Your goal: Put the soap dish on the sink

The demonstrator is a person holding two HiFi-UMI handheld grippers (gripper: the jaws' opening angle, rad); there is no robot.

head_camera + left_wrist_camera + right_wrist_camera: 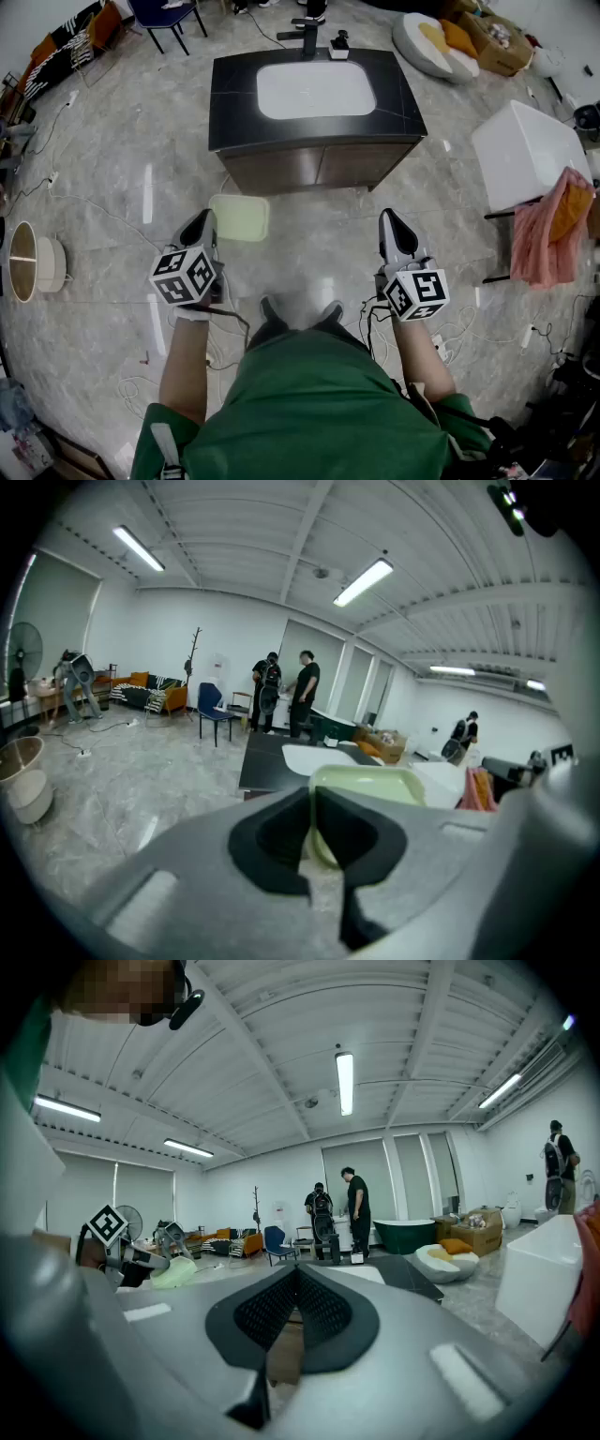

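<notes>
A pale green soap dish (240, 217) hangs above the floor in front of the vanity, and my left gripper (208, 219) is shut on its left rim. The left gripper view shows the dish (367, 786) just past the pinched jaws of that gripper (314, 803). The sink is a white basin (315, 89) set in a dark countertop (234, 94), with a black faucet (307, 37) behind it. It stands about an arm's length ahead of both grippers. My right gripper (390, 219) is shut and holds nothing; in its own view the gripper (297, 1283) shows its pads touching.
A white tub (539, 150) with a pink cloth (551, 230) stands at the right. Round baskets (33, 264) lie on the floor at the left. Cables run across the marble floor (112, 187). A blue chair (169, 17) and cushions (441, 42) sit behind the vanity. Two people (289, 694) stand far off.
</notes>
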